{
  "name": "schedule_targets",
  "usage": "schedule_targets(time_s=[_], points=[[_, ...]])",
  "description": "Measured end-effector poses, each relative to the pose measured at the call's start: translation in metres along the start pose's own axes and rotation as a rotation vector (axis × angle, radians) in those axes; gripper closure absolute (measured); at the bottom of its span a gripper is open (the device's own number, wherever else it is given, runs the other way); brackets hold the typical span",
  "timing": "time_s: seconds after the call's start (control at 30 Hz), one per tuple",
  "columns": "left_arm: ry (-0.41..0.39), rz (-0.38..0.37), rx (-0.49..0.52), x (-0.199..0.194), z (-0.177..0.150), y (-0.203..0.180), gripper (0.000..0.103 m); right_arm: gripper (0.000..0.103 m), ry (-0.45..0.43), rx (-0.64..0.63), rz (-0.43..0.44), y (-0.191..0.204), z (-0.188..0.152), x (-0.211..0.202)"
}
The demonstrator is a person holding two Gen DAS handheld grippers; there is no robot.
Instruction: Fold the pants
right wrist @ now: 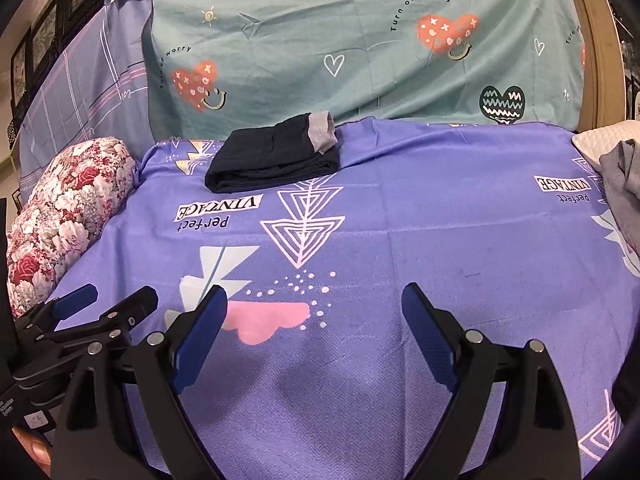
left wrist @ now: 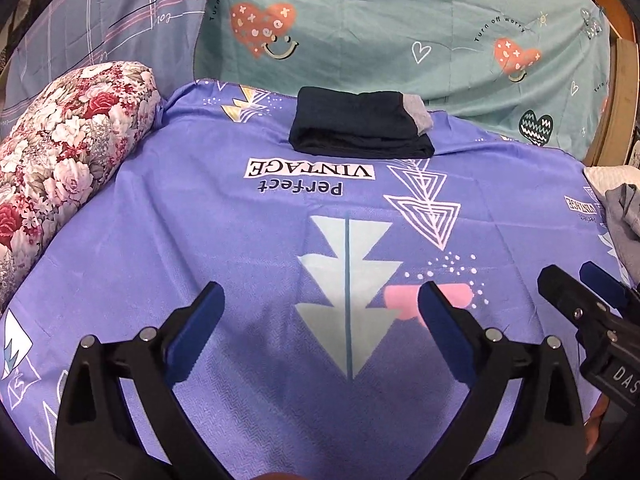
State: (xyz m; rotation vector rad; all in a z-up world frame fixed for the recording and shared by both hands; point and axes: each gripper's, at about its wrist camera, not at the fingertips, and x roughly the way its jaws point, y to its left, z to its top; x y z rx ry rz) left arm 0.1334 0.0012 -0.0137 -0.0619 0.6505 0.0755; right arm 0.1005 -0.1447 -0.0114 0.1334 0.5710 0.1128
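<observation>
The left gripper [left wrist: 320,304] hangs with its blue-padded jaws wide apart, nothing between them, over the purple printed bedsheet [left wrist: 248,264]. The right gripper [right wrist: 314,308] sits just beside it, jaws equally spread and empty above the same sheet. Well ahead of both, near the far edge of the purple sheet, lie the folded dark navy pants with a grey waistband [left wrist: 360,128], a compact bundle resting flat. To the left lies a rolled floral quilt in red and white [left wrist: 68,152]. Behind hangs a teal sheet printed with orange hearts [left wrist: 400,32]. At the right edge lies crumpled grey clothing [right wrist: 622,184].
</observation>
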Motion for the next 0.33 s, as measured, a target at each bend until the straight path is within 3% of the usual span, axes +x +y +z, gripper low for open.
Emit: schedule_targets(time_s=[0.33], points=[[0.059, 0.014, 0.005, 0.014, -0.007, 0.001, 0.003, 0.014, 0.013, -0.023, -0.021, 0.004, -0.006, 0.006]])
